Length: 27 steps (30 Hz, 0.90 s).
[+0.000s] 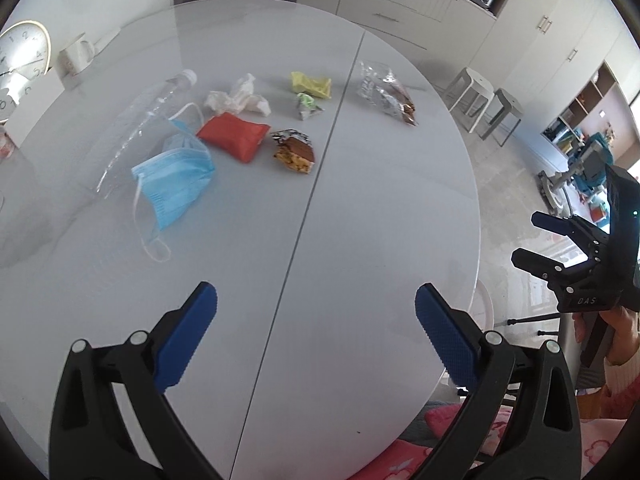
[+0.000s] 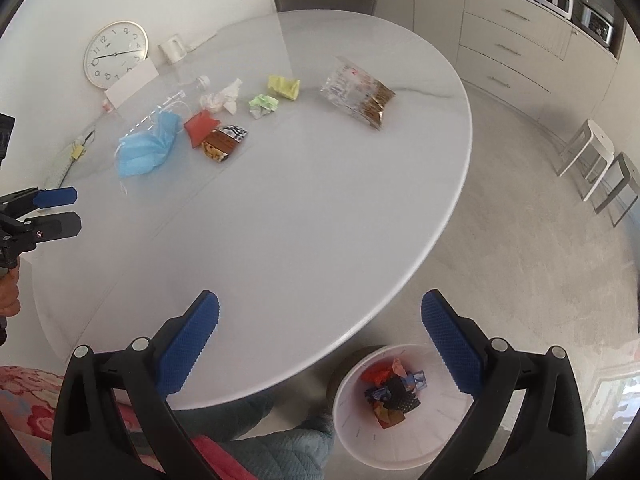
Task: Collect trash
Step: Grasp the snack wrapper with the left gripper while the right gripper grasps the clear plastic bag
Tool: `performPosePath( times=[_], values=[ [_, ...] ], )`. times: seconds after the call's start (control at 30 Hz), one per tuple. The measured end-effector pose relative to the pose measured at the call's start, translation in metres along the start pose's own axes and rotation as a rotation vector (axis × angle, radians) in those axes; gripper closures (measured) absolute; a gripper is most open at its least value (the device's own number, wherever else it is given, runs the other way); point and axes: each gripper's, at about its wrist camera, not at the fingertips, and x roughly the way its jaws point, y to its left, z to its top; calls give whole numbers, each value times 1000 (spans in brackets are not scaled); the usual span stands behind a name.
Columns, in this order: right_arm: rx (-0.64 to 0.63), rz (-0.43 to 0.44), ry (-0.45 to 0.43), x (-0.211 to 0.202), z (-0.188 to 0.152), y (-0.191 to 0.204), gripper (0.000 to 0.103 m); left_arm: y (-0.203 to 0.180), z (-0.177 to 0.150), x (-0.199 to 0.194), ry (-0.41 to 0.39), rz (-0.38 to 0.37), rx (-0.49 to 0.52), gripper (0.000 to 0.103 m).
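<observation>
Trash lies on the white round table (image 1: 360,208): a blue face mask (image 1: 176,184), a red packet (image 1: 234,134), a brown snack wrapper (image 1: 294,152), crumpled white tissue (image 1: 238,98), a yellow wrapper (image 1: 312,85), a green wad (image 1: 307,106), a clear snack bag (image 1: 386,94) and a clear plastic bottle (image 1: 148,118). My left gripper (image 1: 316,336) hovers open over the near table, empty. My right gripper (image 2: 320,344) is open and empty above the table's near edge and a white bin (image 2: 400,408) holding wrappers on the floor. The right gripper (image 1: 532,240) also shows in the left wrist view.
A wall clock (image 2: 115,54), a white mug (image 2: 173,49) and a white card (image 2: 132,82) stand at the table's far left. Two stools (image 2: 600,168) and drawer cabinets (image 2: 516,48) are off to the right. A person's quilted lap (image 2: 272,444) is below the table edge.
</observation>
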Motion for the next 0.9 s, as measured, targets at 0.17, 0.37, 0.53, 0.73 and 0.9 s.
performPosePath(
  times=[0.17,0.37,0.53,0.73,0.9],
  values=[
    [-48,29,-6,12,23,23,2,23,2,-1,-5,17,-54,8],
    [-88,42,-15,25,48,36,2,26,17,6,-10,11,-53,8],
    [-99,25,-15,40,70,25,2,9,39,24,-17,4,0,8],
    [-89,-12,-17,66,103,-5,2,-9,72,62,-17,-2,3,8],
    [-54,-40,-26,94,135,-33,2,-11,95,103,-8,39,-55,8]
  ],
)
